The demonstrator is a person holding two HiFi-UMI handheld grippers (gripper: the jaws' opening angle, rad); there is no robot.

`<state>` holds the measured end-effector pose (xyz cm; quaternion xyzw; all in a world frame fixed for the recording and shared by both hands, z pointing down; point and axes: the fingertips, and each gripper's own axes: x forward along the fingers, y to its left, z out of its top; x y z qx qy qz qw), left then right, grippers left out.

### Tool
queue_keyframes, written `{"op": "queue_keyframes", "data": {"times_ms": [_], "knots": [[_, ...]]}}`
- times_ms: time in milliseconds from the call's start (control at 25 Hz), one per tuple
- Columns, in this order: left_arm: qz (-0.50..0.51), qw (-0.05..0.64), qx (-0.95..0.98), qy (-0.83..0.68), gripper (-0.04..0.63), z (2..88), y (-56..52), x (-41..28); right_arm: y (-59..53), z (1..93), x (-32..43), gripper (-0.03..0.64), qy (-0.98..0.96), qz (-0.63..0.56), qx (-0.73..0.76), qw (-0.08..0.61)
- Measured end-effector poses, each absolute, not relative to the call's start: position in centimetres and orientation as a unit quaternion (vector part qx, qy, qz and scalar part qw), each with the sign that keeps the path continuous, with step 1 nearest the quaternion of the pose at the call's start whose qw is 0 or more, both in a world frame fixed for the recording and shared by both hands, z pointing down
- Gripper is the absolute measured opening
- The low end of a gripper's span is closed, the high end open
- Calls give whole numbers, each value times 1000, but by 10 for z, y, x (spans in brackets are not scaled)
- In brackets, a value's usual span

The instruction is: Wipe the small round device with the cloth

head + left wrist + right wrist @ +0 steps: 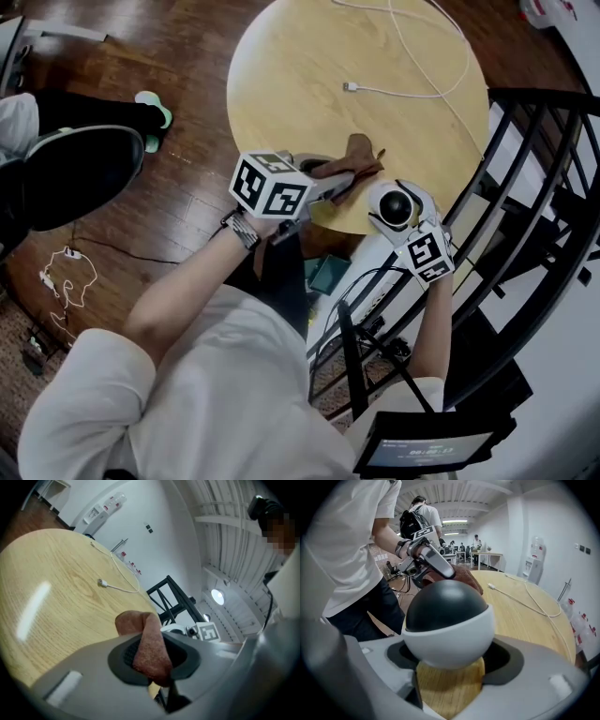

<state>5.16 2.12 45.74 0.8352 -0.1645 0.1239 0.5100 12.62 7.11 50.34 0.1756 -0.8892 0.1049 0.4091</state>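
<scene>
The left forearm [187,281] reaches in from the lower left, a watch [244,228] on its wrist. It carries the left gripper [330,184] roughly level over the near rim of the round wooden worktop [309,66]. The marker cube [272,185] on that gripper is turned up toward the head view. Its jaws are pressed together on a brown cloth [151,646]: a fold is pinched between the dark pads, and the rest bunches out in front over the wood.

The right forearm [431,319] comes up from below, tilting the right gripper [451,660] steeply down at the worktop's near edge. Its jaws stand wide, with the small round device [394,204] (white shell, dark dome) seated between them. Both pads seem to bear on the device's flanks, so it looks clamped rather than merely framed. In the right gripper view the wood shows beneath it.

The cloth lies just beside the device, up and to its left in the head view. Whether it touches the dome cannot be made out. A white cable [412,94] loops across the far half of the worktop, well apart from both grippers
</scene>
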Motion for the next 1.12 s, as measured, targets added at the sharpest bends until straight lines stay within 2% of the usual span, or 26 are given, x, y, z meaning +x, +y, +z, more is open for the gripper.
{"op": "queue_keyframes", "data": {"times_ms": [320,520,640,840,1120], "knots": [[132,500,842,-154,64,457,20,63,69,509,134,367,-847,153,271,431],[137,495,846,-146,64,457,20,76,71,510,144,367,-809,206,363,414],[117,468,865,-137,63,444,15,85,74,511,153,367,-781,234,412,407],[67,439,891,-97,63,419,7,107,78,513,157,367,-728,287,474,403],[68,432,899,1,63,420,26,138,80,512,156,367,-693,318,522,384]]}}
